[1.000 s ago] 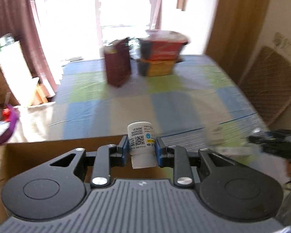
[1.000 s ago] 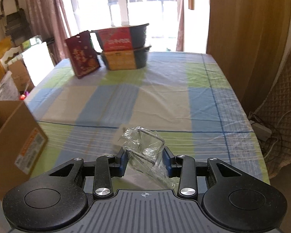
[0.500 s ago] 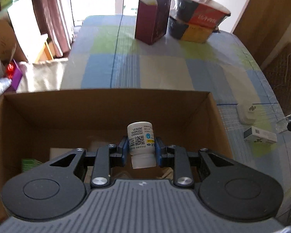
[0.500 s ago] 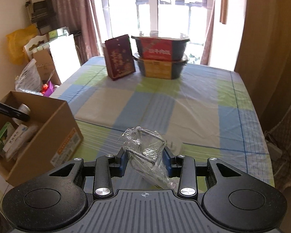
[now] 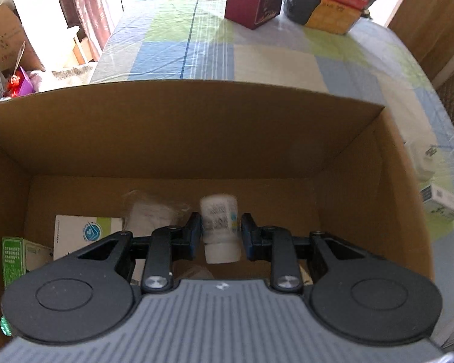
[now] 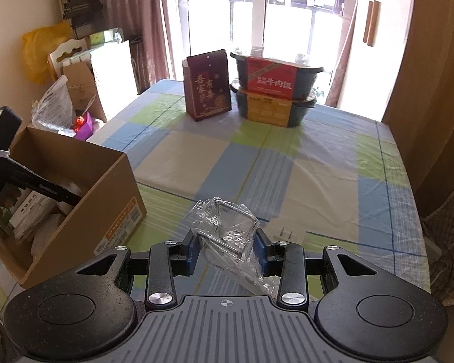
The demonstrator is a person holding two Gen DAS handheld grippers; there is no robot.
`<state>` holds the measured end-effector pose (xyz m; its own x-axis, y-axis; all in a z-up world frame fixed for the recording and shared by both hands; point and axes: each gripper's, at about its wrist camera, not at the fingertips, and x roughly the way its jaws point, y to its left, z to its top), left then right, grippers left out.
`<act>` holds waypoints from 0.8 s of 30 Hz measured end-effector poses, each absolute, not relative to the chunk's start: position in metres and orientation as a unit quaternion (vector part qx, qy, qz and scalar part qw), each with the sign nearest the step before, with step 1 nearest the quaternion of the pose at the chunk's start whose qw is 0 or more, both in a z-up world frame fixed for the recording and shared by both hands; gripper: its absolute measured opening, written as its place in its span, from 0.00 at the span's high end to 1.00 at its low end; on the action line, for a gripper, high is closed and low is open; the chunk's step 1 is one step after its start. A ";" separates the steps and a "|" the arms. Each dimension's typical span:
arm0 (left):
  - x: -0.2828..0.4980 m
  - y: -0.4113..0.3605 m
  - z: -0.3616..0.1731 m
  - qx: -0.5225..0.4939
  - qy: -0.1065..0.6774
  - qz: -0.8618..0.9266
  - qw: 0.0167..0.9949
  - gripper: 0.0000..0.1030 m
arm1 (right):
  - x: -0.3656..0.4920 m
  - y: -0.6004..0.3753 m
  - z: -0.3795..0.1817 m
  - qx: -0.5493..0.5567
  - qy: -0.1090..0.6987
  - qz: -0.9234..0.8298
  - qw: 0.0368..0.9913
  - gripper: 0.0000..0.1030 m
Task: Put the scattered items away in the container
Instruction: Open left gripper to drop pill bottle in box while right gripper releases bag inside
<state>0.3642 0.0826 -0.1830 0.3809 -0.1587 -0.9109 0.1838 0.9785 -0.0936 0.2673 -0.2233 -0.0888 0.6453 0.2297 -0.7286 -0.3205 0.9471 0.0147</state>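
Left wrist: fingers [image 5: 193,236] flank bottle [image 5: 219,227].

Far end of your table [image 6: 317,163]: maroon gift box [image 6: 207,84] standing upright | just right of it, two black meal tubs [image 6: 275,90] stacked, red label over yellow | behind them a bright window [image 6: 257,9] with curtains [image 6: 142,21] | floor left: yellow bag [image 6: 34,51], cartons [image 6: 81,87]

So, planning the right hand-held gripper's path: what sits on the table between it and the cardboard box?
Nothing: in the right wrist view, only bare checked tablecloth separates the right hand-held gripper, shut on a clear plastic-wrapped item, from the brown cardboard box.
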 end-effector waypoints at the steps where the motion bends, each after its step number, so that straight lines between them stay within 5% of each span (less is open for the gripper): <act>1: 0.365 0.083 -0.184 0.011 0.549 -0.104 0.829 0.75 | 0.268 -0.221 -0.089 -0.059 0.393 0.153 0.905 0.61; 8: 0.362 0.083 -0.168 0.032 0.529 -0.106 0.842 0.63 | 0.270 -0.204 -0.086 -0.063 0.391 0.166 0.903 0.61; 24: 0.333 0.146 -0.108 0.090 0.480 -0.068 0.870 0.54 | 0.294 -0.107 -0.060 -0.029 0.361 0.289 0.886 0.61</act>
<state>0.3330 0.1461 -0.1085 0.5308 -0.0328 -0.8468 0.2048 0.9746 0.0907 0.2936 -0.1069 -0.0602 0.5722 0.4919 -0.6562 -0.5339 0.8308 0.1572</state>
